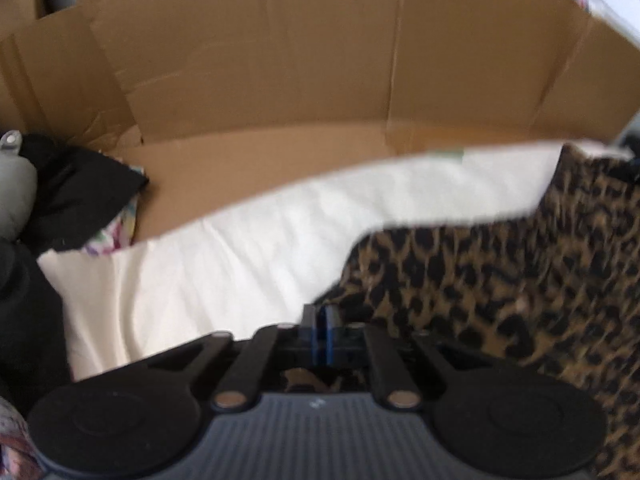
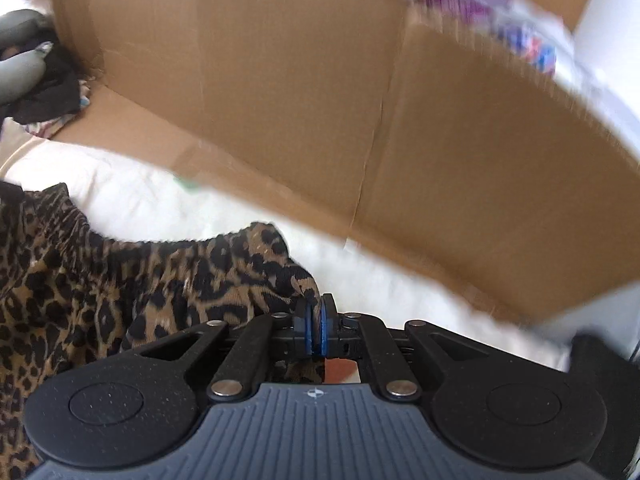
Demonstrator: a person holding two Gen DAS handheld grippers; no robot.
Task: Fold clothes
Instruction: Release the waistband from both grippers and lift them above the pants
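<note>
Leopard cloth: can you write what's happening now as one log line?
step: lifting garment | left gripper: shut on leopard cloth | right gripper: shut on leopard cloth | under: white sheet | behind: cardboard

Flattened brown cardboard [image 1: 280, 60], creased and standing behind a white sheet [image 1: 200, 264] spread across the surface. Bright patterned fabric [image 2: 528, 44] beyond the cardboard's top edge at upper right, heavily blurred, possibly printed cloth or packaging.

Both grippers [image 1: 320, 320] [image 2: 315, 322] are black with ribbed grey housings, silver rivets and blue-padded jaws.
</note>
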